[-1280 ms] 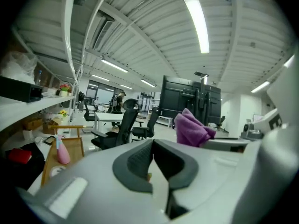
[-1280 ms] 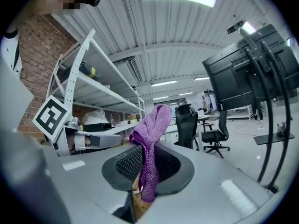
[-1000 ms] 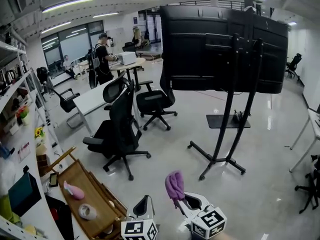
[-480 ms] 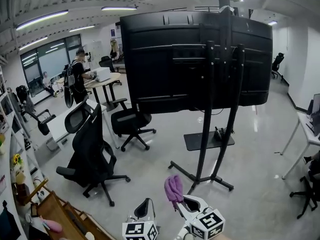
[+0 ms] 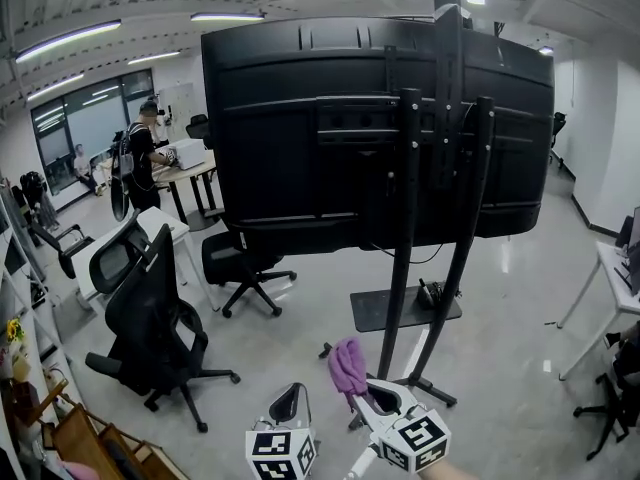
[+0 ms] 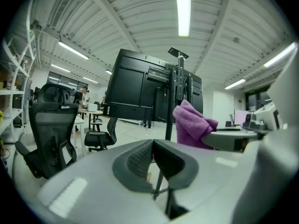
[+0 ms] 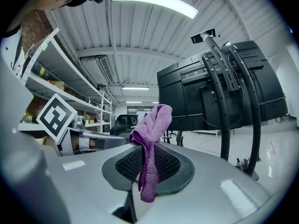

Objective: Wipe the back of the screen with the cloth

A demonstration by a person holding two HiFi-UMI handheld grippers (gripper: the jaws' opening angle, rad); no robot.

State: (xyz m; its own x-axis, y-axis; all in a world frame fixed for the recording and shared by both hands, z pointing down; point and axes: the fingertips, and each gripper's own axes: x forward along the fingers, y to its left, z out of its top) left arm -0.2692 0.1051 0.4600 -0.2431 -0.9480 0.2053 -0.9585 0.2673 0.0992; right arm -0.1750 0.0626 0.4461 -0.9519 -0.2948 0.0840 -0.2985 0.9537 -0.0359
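Since the half-second before, the screen (image 5: 330, 138) had grown in my head view. Its black back now filled most of the upper half, and its stand (image 5: 398, 268) rose just beyond my claws. The black office chair (image 5: 150, 318) had slid further to the left, and the wooden tray (image 5: 85, 443) in the lower left corner had nearly gone from sight. Both claws sat at the bottom edge much as they had.

My right claw (image 5: 366, 400) was clenched on the purple cloth (image 5: 348, 366). Its two ribbed pads (image 7: 128, 163) pressed the cloth between them. A bunched fold stood up above the jaws and a short tail hung below them. The cloth was in the air in front of the stand's lower part, apart from the screen and not touching its back.

My left claw (image 5: 289, 406) was closed, pad against pad, with nothing between them. It hung just beside the right one, on its left, and touched nothing.
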